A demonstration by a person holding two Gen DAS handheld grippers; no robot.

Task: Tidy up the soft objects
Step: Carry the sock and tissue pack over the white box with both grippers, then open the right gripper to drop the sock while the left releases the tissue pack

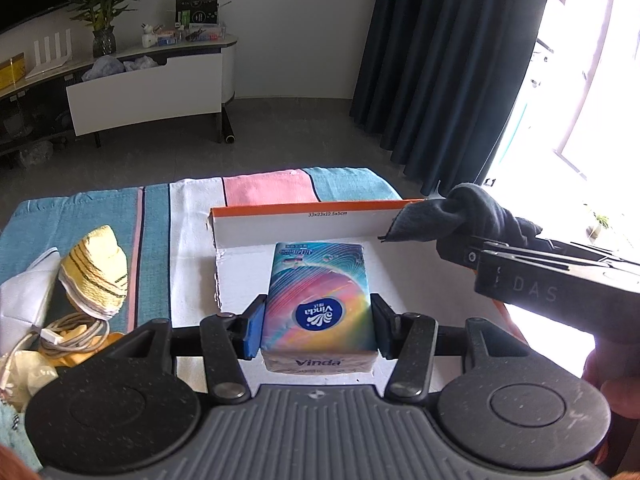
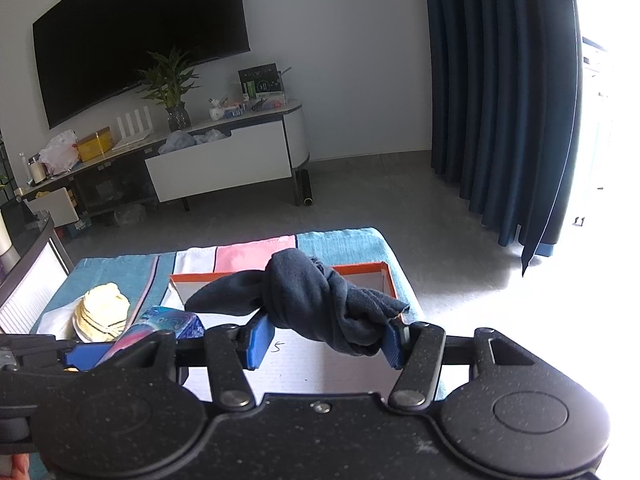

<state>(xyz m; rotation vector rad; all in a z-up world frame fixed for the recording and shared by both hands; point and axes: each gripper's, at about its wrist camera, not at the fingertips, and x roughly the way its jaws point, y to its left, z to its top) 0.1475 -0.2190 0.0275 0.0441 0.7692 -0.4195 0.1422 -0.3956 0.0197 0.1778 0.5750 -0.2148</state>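
Note:
My left gripper (image 1: 318,328) is shut on a colourful Vinda tissue pack (image 1: 318,300), held over the floor of the orange-rimmed white box (image 1: 304,220). My right gripper (image 2: 324,340) is shut on a knotted dark blue cloth (image 2: 316,300), held above the same box (image 2: 360,270). In the left wrist view the right gripper (image 1: 456,236) shows at the right with the cloth (image 1: 460,212) near the box's far right corner. The tissue pack (image 2: 168,326) shows at the left in the right wrist view.
A yellow striped knit hat (image 1: 96,276) lies left of the box on a teal, white and pink striped cover (image 1: 264,186), beside a white item (image 1: 24,300) and a coiled white cable (image 1: 74,332). A TV cabinet (image 2: 220,160) and dark curtains (image 2: 500,100) stand beyond.

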